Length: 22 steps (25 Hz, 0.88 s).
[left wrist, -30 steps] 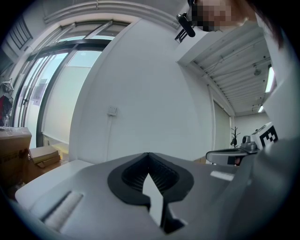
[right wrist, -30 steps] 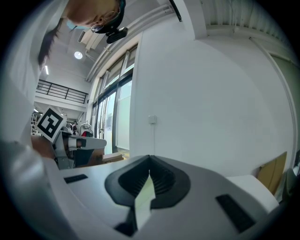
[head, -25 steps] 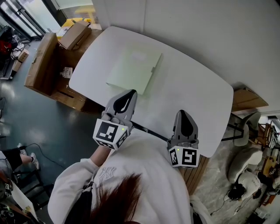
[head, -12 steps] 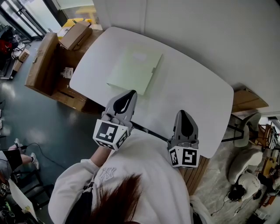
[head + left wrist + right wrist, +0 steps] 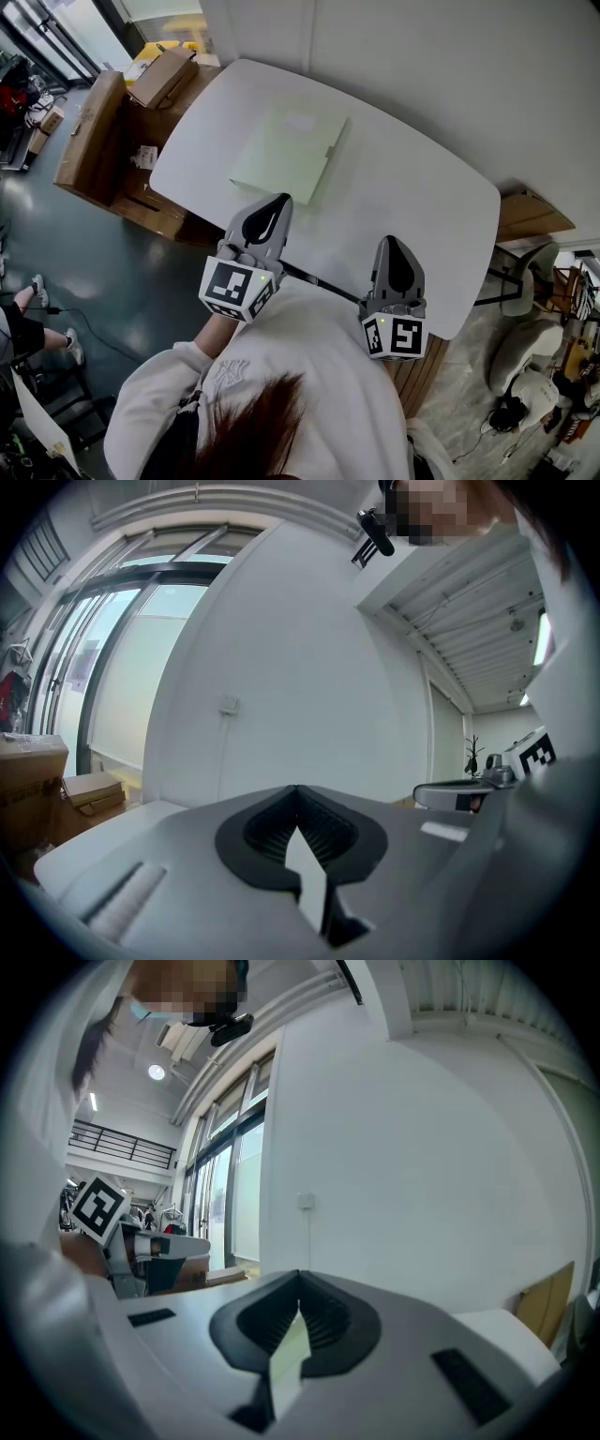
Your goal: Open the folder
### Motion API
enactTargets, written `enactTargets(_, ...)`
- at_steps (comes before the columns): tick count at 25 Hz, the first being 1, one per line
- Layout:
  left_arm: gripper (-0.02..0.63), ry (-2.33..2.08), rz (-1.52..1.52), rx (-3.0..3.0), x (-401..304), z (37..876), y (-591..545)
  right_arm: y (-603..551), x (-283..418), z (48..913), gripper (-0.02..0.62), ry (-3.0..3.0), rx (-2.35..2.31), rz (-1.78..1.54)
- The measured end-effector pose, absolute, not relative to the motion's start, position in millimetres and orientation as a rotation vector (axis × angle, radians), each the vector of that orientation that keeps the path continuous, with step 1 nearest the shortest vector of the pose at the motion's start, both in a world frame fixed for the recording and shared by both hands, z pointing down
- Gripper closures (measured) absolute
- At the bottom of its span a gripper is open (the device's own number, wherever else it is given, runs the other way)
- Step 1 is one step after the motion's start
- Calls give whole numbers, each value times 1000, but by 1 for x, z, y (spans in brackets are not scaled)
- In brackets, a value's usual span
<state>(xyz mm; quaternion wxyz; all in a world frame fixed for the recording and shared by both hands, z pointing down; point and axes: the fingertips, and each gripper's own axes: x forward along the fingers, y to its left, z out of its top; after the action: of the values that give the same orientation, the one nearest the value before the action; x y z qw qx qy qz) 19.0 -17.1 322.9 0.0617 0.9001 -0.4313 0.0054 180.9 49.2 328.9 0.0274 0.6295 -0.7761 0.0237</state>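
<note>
A pale green folder (image 5: 286, 150) lies flat and closed on the white table (image 5: 412, 197), with a white label near its far edge. My left gripper (image 5: 284, 197) hovers just short of the folder's near edge, jaws shut and empty. The left gripper view shows the same gripper (image 5: 298, 791) with its jaws meeting at the tip against a bare wall. My right gripper (image 5: 389, 240) is over the table's near right part, well apart from the folder. It is shut (image 5: 300, 1279) with nothing in it. Neither gripper view shows the folder.
Cardboard boxes (image 5: 89, 127) and a wooden unit stand left of the table. A grey chair (image 5: 530, 352) is off the right end. A white wall runs behind the table. A bystander's leg (image 5: 23, 328) shows at the left edge.
Both grippers and the folder have stayed where they were. Only the bystander's legs at the left edge have shifted.
</note>
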Motion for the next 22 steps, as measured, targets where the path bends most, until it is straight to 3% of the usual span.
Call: enactTargets(22, 598, -1288, 5, 2729, 18, 321, -18, 48, 178, 326, 589, -2394, 1958, 68)
